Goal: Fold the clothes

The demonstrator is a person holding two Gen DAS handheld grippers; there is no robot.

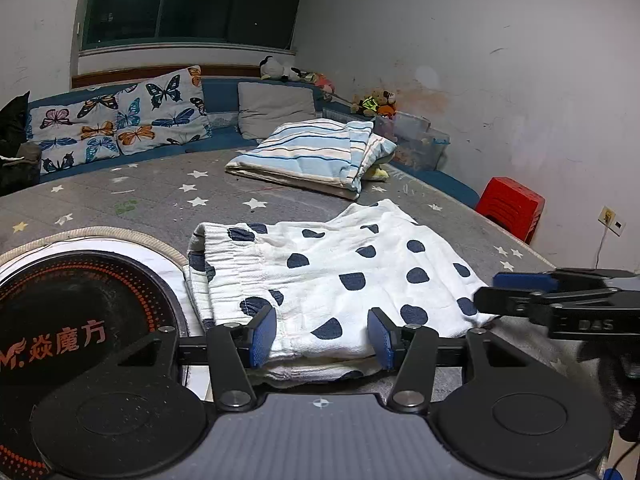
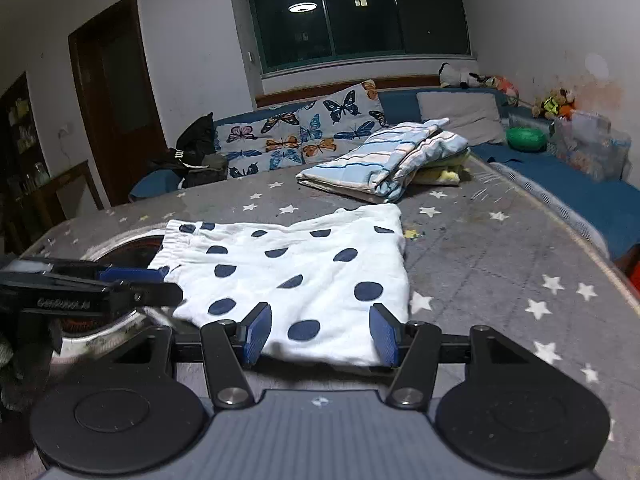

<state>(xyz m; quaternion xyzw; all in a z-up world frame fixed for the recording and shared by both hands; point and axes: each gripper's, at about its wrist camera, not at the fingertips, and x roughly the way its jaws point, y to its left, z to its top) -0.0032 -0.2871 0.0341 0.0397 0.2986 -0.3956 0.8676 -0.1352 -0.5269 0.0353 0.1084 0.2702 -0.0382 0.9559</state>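
White shorts with dark blue dots (image 1: 332,276) lie folded flat on the grey star-print bed cover (image 1: 160,196). They also show in the right wrist view (image 2: 296,272). My left gripper (image 1: 322,334) is open, its blue pads on either side of the shorts' near edge by the waistband. My right gripper (image 2: 320,334) is open over the near edge at the leg end. Each gripper shows from the side in the other's view, the right gripper (image 1: 520,292) at the right and the left gripper (image 2: 132,284) at the left. Neither holds cloth.
A round black induction cooker (image 1: 76,320) sits just left of the shorts. A folded striped blanket (image 1: 312,152) lies further back. Butterfly pillows (image 1: 120,120) and a grey pillow (image 1: 276,108) line the headboard. A red stool (image 1: 510,206) stands right of the bed.
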